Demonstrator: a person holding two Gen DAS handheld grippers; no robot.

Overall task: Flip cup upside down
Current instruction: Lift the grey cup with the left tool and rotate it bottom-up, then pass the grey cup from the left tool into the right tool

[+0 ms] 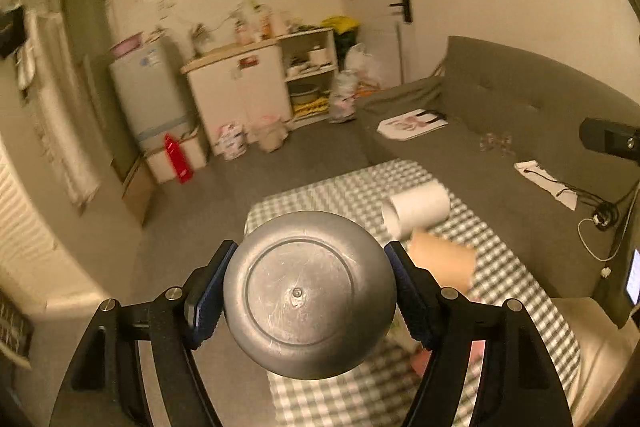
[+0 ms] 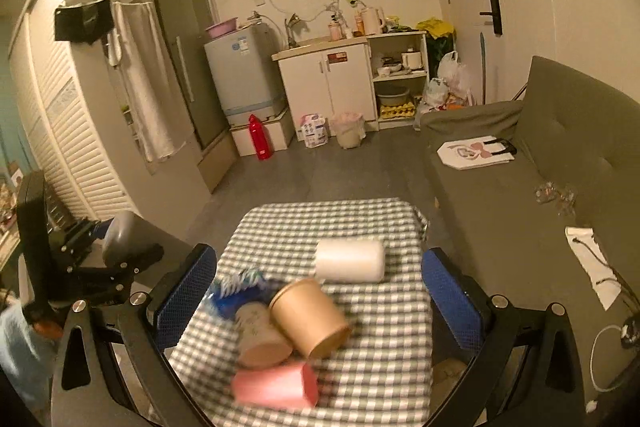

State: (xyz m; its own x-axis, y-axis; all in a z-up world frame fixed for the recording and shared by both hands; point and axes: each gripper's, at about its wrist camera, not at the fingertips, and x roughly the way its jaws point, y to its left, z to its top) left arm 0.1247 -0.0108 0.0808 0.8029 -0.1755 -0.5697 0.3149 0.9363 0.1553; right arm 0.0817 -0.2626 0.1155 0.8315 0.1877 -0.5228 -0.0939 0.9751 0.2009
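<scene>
My left gripper [image 1: 310,291] is shut on a steel cup [image 1: 310,293], its scratched round base facing the camera, held in the air over the near left part of the checked table [image 1: 500,251]. In the right wrist view the left gripper [image 2: 100,247] with the steel cup [image 2: 122,237] shows off the table's left side. My right gripper [image 2: 318,291] is open and empty above the table [image 2: 384,367], over several cups lying on their sides: a white one [image 2: 350,261], a brown paper one [image 2: 308,317], a beige one [image 2: 260,339] and a pink one [image 2: 276,385].
A blue wrapper [image 2: 236,291] lies by the cups. The white cup [image 1: 416,209] and brown cup [image 1: 444,261] show in the left wrist view. A grey sofa [image 2: 560,163] stands to the right. Cabinets, a small fridge [image 2: 244,71] and a red bottle [image 2: 259,137] stand at the far wall.
</scene>
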